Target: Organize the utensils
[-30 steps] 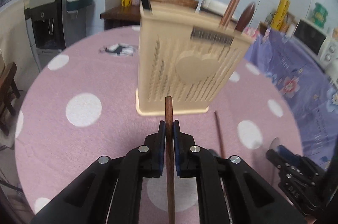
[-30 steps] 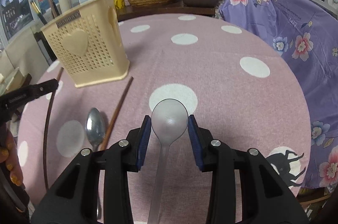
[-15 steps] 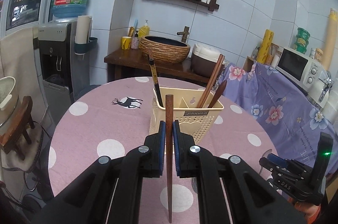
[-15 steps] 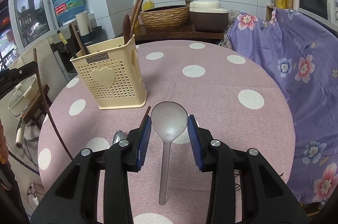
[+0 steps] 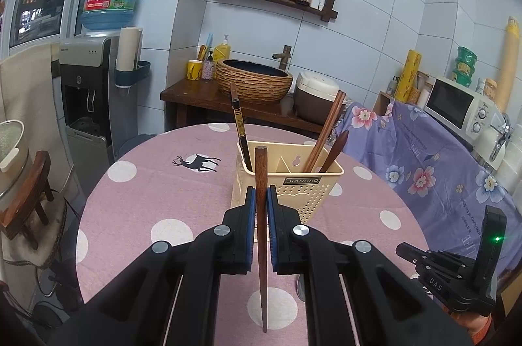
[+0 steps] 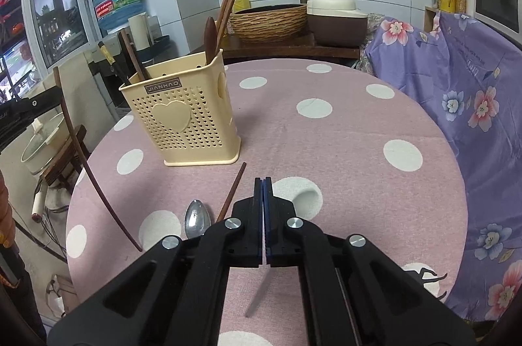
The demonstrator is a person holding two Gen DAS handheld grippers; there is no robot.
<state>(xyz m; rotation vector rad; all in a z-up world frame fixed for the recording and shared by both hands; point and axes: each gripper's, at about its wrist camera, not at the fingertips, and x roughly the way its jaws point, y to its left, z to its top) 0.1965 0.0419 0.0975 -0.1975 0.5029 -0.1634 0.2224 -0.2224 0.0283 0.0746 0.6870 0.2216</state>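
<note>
My left gripper (image 5: 261, 205) is shut on a brown wooden chopstick (image 5: 260, 170), held upright in front of the cream caddy (image 5: 293, 192). The caddy holds a black-handled chopstick (image 5: 239, 130), brown chopsticks (image 5: 326, 130) and a wooden spoon (image 5: 337, 145). My right gripper (image 6: 263, 183) hangs above the table, its jaws closing until the blue pads meet. A clear spoon's handle (image 6: 256, 297) slants down from under the pads. A steel spoon (image 6: 196, 220) and a loose brown chopstick (image 6: 233, 192) lie just left of it. The caddy (image 6: 182, 121) stands beyond them.
The round pink polka-dot table (image 6: 359, 130) drops off at the left, where a stool (image 5: 29, 202) carries a pot. A purple floral cloth (image 6: 473, 104) borders the right side. A water dispenser (image 5: 88, 91) and a sink counter (image 5: 195, 95) stand behind.
Both grippers rose, and the caddy now looks farther away and lower. The right jaws, spread around the clear spoon's bowl before, have snapped together and the bowl no longer shows between them.
</note>
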